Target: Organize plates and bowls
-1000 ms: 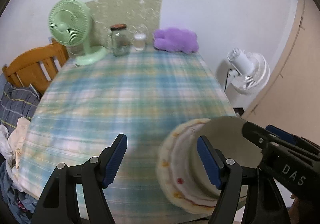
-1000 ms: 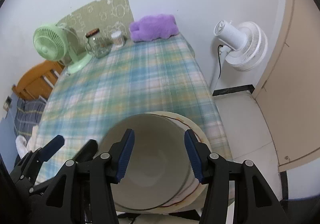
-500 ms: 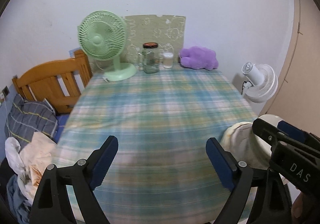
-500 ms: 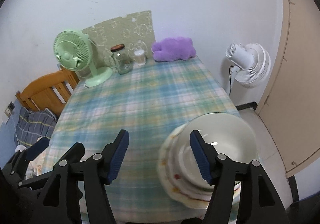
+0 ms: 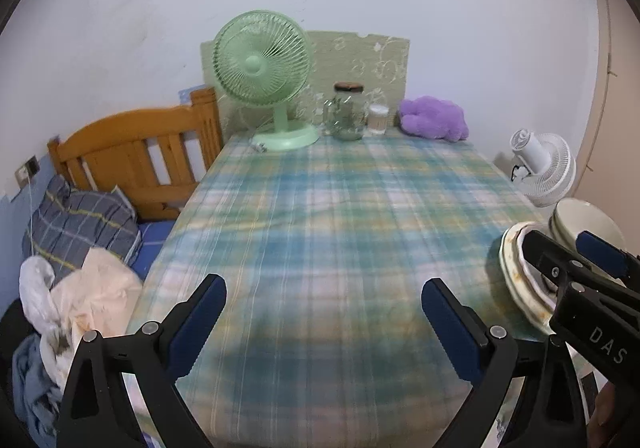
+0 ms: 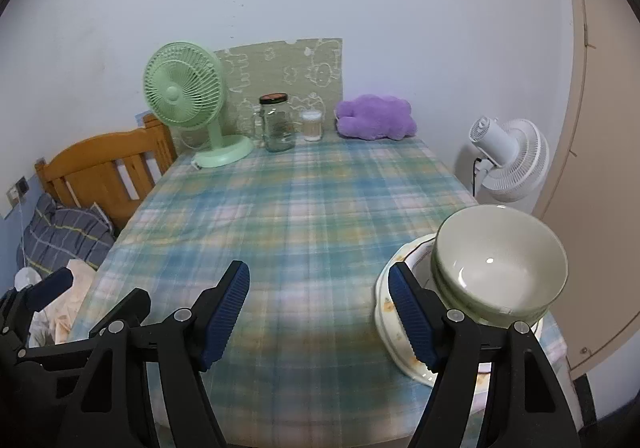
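Observation:
A stack of pale green bowls sits nested in a stack of cream plates with a patterned rim, at the near right edge of the plaid table. The bowls and plates also show at the right of the left wrist view. My right gripper is open and empty, just left of the stack, its right finger in front of the plate rim. My left gripper is open and empty over the near middle of the table.
At the table's far end stand a green desk fan, a glass jar, a small white container and a purple plush toy. A wooden bed frame with bedding is left. A white floor fan stands right.
Both grippers have pulled back and up from the stack. The right gripper, earlier around the bowl, now stands left of it. The bowls and plates stay at the table's right edge.

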A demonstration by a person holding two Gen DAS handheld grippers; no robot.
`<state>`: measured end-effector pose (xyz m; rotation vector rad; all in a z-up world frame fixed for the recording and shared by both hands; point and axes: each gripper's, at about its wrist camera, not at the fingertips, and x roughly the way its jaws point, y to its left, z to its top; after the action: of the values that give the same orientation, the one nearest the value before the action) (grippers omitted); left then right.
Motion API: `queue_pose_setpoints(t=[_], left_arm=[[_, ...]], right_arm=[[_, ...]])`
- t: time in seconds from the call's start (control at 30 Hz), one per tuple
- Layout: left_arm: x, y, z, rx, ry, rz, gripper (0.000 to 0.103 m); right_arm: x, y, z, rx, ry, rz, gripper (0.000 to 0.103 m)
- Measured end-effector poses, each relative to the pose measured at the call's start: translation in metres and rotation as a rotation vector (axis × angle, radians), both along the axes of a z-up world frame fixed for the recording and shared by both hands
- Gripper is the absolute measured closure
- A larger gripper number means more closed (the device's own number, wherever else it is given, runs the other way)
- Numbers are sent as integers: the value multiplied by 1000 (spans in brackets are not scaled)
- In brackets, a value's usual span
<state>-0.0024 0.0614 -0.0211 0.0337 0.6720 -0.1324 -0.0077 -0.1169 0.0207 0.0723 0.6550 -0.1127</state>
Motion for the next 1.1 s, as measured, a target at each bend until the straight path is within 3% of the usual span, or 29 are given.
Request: queue_pose_setpoints(t=[0.2,0.43,0.77,1.1], left_arm=[[-24,8,-13,-5,23,9,4],[-47,4,-14,10,-4,4,4],[-61,0,-10,14,-29,8,4],[-67,10,-5,-30,-36,63,3]], right_arm=[[-26,9,-15,3,15,1,23],[-51,13,-19,9,-3,9,20],[-69,11,-16,12,-18,5,19],[-79,2,-13,12,-19,-16,18]])
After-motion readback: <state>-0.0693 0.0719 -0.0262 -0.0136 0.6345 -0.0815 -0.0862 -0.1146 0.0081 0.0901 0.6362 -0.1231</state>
